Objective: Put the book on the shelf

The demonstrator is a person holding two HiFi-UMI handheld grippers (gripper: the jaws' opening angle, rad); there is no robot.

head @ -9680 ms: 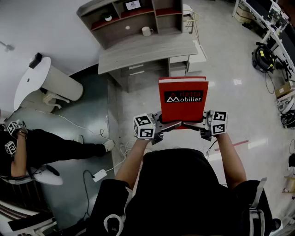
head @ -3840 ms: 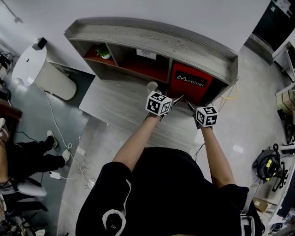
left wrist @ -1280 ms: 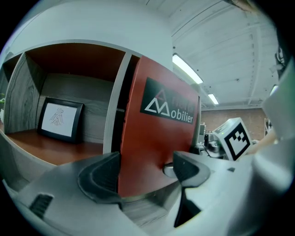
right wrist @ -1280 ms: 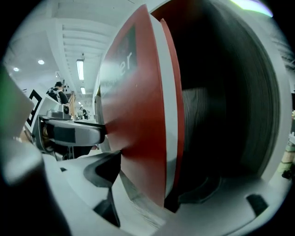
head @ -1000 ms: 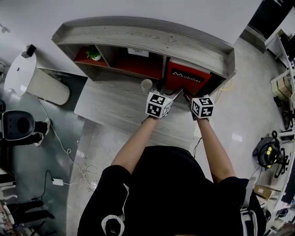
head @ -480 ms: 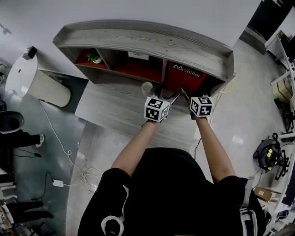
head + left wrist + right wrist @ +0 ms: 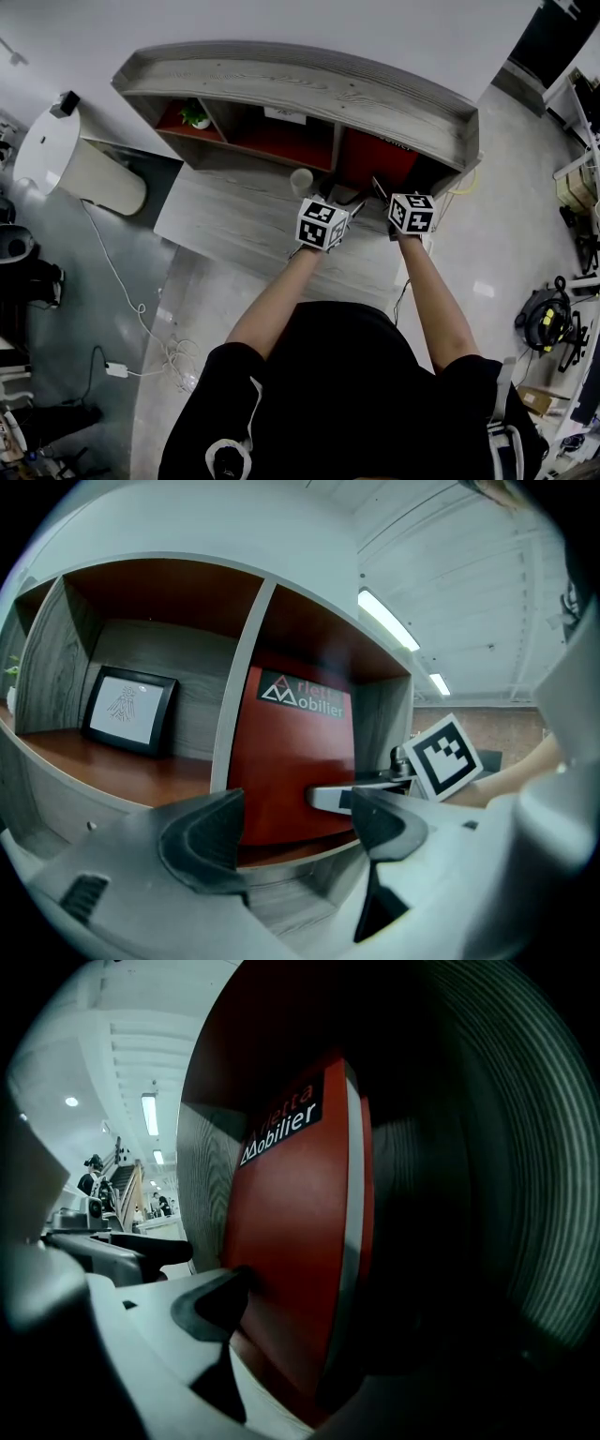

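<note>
Matt grey wood grain covers the shelf and desk; the shelf's inner boards are smooth red-brown. The book has a smooth, faintly glossy red cover. The floor shines.

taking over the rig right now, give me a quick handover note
Left gripper: open, empty, in front of the shelf.
Right gripper: shut on the book low down, one jaw pressed on the cover, the other lost in shadow.
Book: standing inside the shelf's right-hand compartment.
Done: book is in.
Left: check that it stands alone, open the right gripper, draw both back.
</note>
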